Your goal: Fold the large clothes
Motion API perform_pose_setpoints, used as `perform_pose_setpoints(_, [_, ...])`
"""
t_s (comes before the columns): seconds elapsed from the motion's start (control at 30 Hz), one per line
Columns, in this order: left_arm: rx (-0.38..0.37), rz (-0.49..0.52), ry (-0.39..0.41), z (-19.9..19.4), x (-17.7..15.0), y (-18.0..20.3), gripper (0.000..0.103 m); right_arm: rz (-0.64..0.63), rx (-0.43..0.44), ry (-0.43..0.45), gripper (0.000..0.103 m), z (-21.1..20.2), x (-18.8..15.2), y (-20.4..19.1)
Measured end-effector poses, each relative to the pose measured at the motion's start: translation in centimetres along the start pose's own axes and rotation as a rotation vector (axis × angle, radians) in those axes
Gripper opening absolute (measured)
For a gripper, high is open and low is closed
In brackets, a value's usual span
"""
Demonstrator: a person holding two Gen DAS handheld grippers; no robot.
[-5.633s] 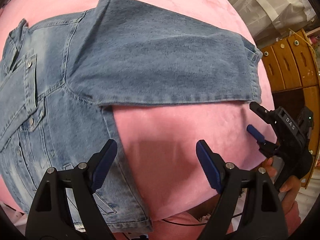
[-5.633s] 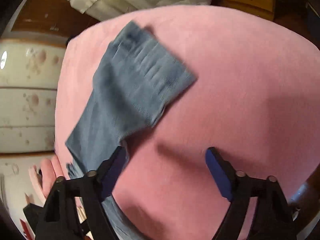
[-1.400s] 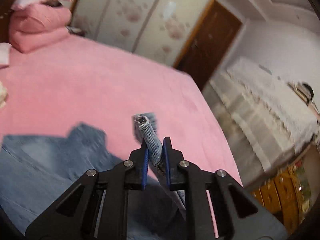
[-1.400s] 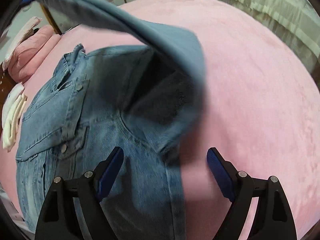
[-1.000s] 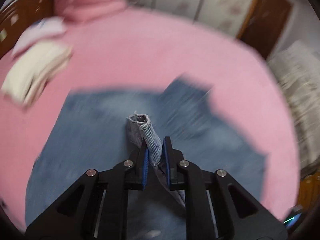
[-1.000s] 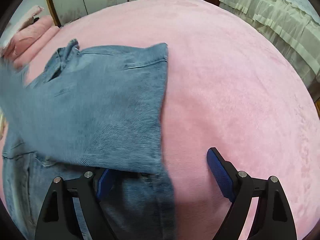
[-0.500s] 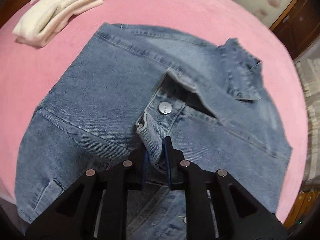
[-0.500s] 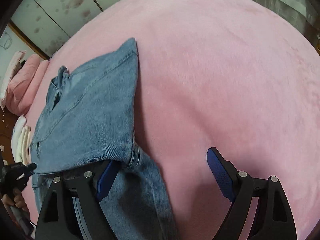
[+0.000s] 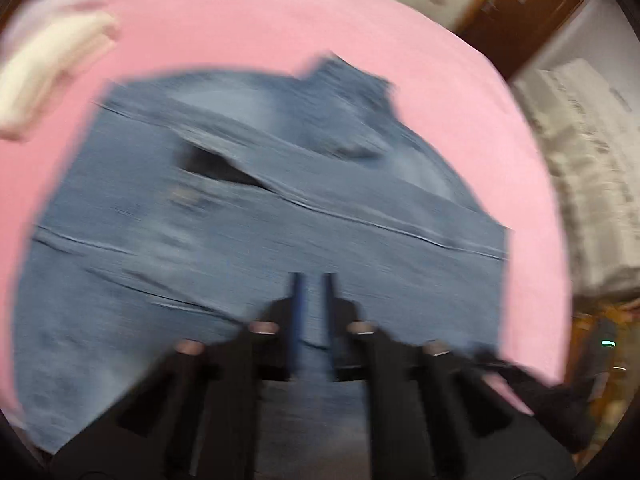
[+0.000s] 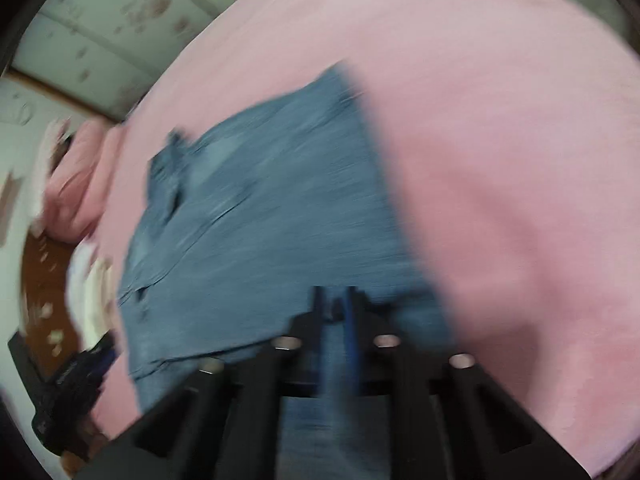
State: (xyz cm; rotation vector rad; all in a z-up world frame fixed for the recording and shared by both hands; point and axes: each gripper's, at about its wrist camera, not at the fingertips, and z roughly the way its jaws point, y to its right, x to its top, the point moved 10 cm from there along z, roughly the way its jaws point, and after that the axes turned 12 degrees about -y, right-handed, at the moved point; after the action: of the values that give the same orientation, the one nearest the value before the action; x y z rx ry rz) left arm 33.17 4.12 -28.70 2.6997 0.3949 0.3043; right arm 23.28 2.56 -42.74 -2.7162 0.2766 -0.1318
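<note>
A blue denim jacket [image 9: 280, 220] lies spread on the pink bedspread [image 9: 280, 20], with a sleeve folded across its body. Both views are smeared by motion. My left gripper [image 9: 312, 280] hangs over the jacket's near part with its jaws close together and a strip of denim in the narrow gap. In the right wrist view the jacket [image 10: 280, 220] fills the middle. My right gripper [image 10: 334, 292] is at its near edge; the jaws are closing, almost together, with denim between them. The left gripper [image 10: 68, 392] shows as a dark shape at the lower left.
Folded cream cloth [image 9: 48, 64] lies on the bed at the far left. Pink pillows [image 10: 76, 176] sit near the flowered wardrobe doors [image 10: 100, 12]. A wooden door [image 9: 520, 4] and a white lace-covered surface [image 9: 580, 160] stand beyond the bed's right edge.
The sleeve cuff no longer sticks up above my left fingertips. My right jaws went from wide apart to nearly together over the jacket's near edge. Both views swung and blurred.
</note>
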Motion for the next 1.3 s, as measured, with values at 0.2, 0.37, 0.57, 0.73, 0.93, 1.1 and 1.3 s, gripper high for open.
perform_pose_setpoints(0.2, [-0.019,0.036,-0.131,5.2,1.5,3.3,0.000,-0.144,0.116,-0.166,0.004,7.2,-0.7,-8.0])
perform_pose_setpoints(0.37, [0.294,0.084,-0.089,6.0,2.3,-3.6,0.000,-0.083,0.105,-0.095,0.000,5.6,1.0,-2.3])
perform_pose_setpoints(0.57, [0.312,0.106,-0.035,3.9,1.7,-10.6,0.000,0.169,-0.412,0.106,0.000,-3.4,3.7,13.1])
perform_pose_setpoints(0.73, [0.158,0.095,-0.005,2.7,1.2,-5.8,0.000,0.093,-0.209,0.249,0.000,-5.5,5.1,7.4])
perform_pose_setpoints(0.93, [-0.055,0.000,-0.107,5.7,0.4,1.9,0.000,-0.008,0.196,-0.060,0.000,4.9,2.6,-7.1])
perform_pose_setpoints(1.1, [0.031,-0.055,-0.088,7.3,2.1,0.8,0.000,0.015,0.260,-0.104,0.000,9.7,1.0,-9.9])
perform_pose_setpoints(1.3, [0.079,-0.293,0.063,3.5,5.5,-11.9,0.000,0.347,0.158,0.099,0.000,4.7,7.9,3.5])
